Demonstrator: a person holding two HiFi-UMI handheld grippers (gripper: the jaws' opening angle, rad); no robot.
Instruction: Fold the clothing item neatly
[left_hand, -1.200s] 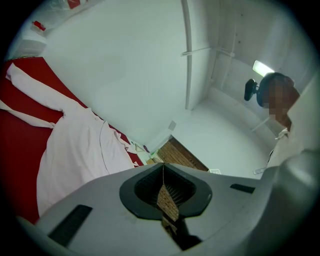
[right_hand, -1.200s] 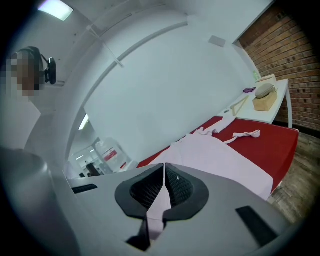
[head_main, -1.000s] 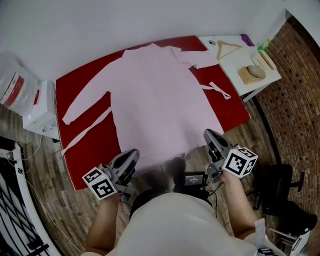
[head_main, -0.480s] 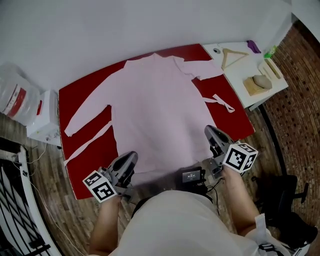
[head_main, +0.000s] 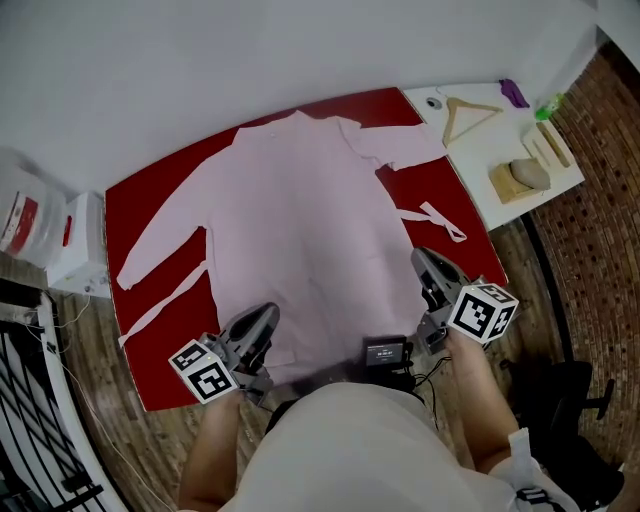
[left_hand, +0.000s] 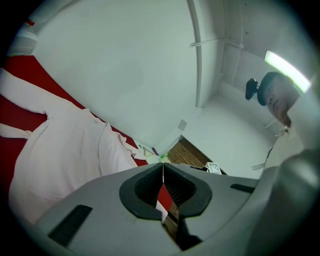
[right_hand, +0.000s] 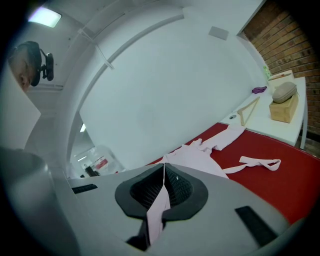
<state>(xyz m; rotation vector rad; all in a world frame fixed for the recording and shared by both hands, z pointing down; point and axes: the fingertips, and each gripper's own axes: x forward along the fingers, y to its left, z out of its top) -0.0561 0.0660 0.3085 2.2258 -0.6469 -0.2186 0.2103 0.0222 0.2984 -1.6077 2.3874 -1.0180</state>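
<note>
Robe (head_main: 300, 220) lies flat on the red table (head_main: 140, 200), spread out ahead of both sets of jaws, with its hem at their tips. Right gripper (right_hand: 164, 166) is clamped on a pink fold of hem. Left gripper (left_hand: 162, 167) is closed too — a pale sliver of cloth pinched between its jaws.

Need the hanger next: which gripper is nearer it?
Right. The hanger lies far right; the right gripper is at the near right corner of the garment, the left gripper at its near left corner.
</note>
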